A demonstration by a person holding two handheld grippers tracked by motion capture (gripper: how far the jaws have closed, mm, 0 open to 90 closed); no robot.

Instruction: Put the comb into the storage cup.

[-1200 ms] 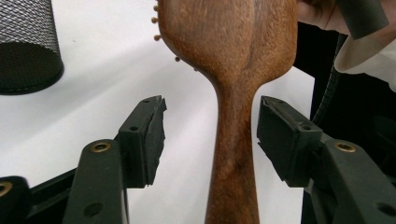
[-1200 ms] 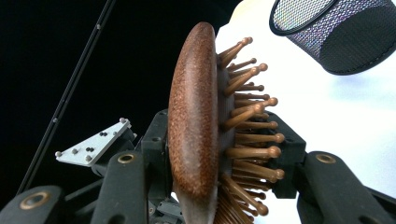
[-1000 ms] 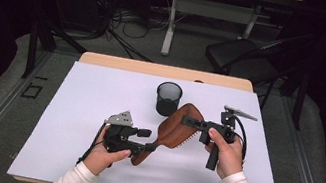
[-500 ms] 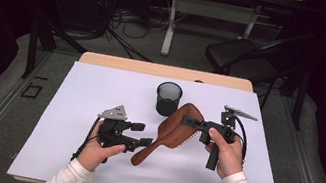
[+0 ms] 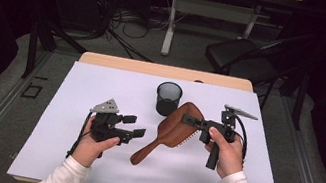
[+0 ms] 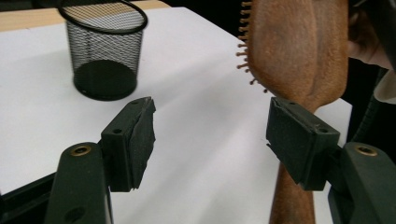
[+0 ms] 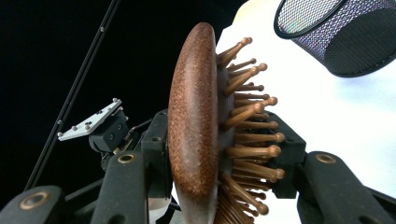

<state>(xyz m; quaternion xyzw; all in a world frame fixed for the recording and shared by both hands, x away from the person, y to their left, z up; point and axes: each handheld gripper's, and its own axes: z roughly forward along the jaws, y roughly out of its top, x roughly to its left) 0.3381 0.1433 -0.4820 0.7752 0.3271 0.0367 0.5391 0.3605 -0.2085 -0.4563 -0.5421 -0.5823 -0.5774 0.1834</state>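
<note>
Released from the handle, your left gripper (image 5: 137, 125) has drawn back, its jaws just opening and empty — right gripper (image 5: 188, 120) pinches the hairbrush (image 5: 171, 131) head; keep it steady toward the mesh cup (image 5: 168, 98).

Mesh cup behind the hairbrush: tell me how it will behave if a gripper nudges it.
The mesh cup stands upright, apparently empty, on the smooth white table, so it would probably slide easily. Its thin wire wall suggests little weight; a push near the rim might tip it, and once down it could roll.
</note>
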